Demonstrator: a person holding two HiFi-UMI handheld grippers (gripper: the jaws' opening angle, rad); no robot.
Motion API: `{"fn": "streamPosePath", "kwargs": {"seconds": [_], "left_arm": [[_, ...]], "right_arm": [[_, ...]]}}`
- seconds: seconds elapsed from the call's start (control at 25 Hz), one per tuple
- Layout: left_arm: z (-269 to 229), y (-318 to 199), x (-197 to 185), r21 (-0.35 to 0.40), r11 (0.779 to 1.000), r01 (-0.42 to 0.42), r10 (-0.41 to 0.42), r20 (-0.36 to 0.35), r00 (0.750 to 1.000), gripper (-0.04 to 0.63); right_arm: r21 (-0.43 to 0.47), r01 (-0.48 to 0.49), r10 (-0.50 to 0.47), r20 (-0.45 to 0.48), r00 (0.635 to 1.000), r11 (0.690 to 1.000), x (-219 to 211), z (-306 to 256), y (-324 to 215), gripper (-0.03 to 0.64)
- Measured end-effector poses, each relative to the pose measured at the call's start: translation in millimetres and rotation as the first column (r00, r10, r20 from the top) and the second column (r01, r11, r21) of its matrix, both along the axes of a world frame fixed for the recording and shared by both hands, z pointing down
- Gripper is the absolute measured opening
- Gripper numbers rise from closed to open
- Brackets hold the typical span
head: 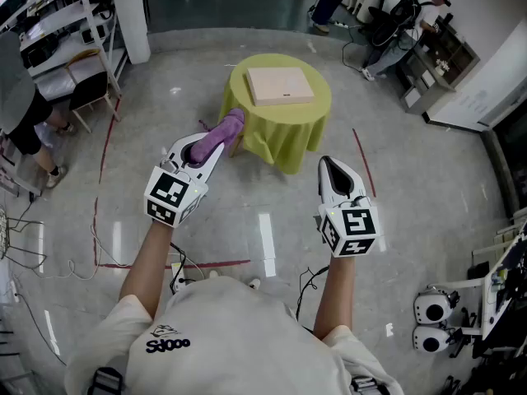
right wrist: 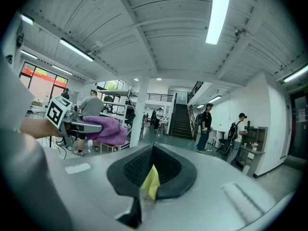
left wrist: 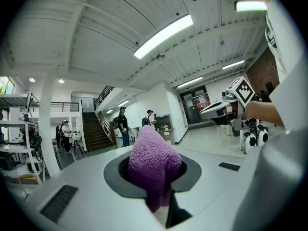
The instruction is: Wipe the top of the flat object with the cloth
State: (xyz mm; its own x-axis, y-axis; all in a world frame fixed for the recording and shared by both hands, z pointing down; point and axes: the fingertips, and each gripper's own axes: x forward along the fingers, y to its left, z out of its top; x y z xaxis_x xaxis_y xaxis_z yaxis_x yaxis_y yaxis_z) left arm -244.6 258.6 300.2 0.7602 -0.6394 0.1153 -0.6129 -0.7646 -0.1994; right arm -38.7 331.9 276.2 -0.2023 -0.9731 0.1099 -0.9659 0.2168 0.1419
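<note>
A flat beige board (head: 280,85) lies on a small round table draped in yellow-green cloth (head: 288,134), ahead of me on the floor. My left gripper (head: 216,144) is shut on a purple cloth (head: 224,132), held in the air short of the table's left edge. In the left gripper view the purple cloth (left wrist: 154,162) bulges up out of the jaws. My right gripper (head: 331,165) hangs to the right of the table, jaws together with nothing held; in the right gripper view only a sliver of yellow shows through the right gripper (right wrist: 150,178).
A chair (head: 82,85) and shelving stand at the far left. People (head: 408,23) and desks are at the back right. Red tape lines (head: 206,264) and cables cross the floor. A white wheeled machine (head: 435,319) sits at the lower right.
</note>
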Motion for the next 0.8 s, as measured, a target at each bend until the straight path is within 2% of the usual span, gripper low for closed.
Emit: {"fn": "streamPosePath", "kwargs": {"seconds": [0.36,0.52,0.8], "left_arm": [[1.7,-0.8,16.8,0.011,1.000,0.003,-0.003,0.006,1.000,0.066],[6.1,1.8,27.3,0.003,1.000,0.013,-0.013,0.012,1.000,0.066],[17.6,16.0,54.6,-0.009,0.999,0.039,-0.039,0.025,0.999,0.066]], "right_arm": [[0.058,0.075,-0.077,0.023,0.997,0.995,2.7,-2.0,-2.9,0.011],[0.036,0.105,-0.107,0.038,0.994,0.994,13.2,7.9,-4.5,0.011],[0.028,0.098,-0.099,0.030,0.995,0.995,51.3,21.5,-3.1,0.009]]}}
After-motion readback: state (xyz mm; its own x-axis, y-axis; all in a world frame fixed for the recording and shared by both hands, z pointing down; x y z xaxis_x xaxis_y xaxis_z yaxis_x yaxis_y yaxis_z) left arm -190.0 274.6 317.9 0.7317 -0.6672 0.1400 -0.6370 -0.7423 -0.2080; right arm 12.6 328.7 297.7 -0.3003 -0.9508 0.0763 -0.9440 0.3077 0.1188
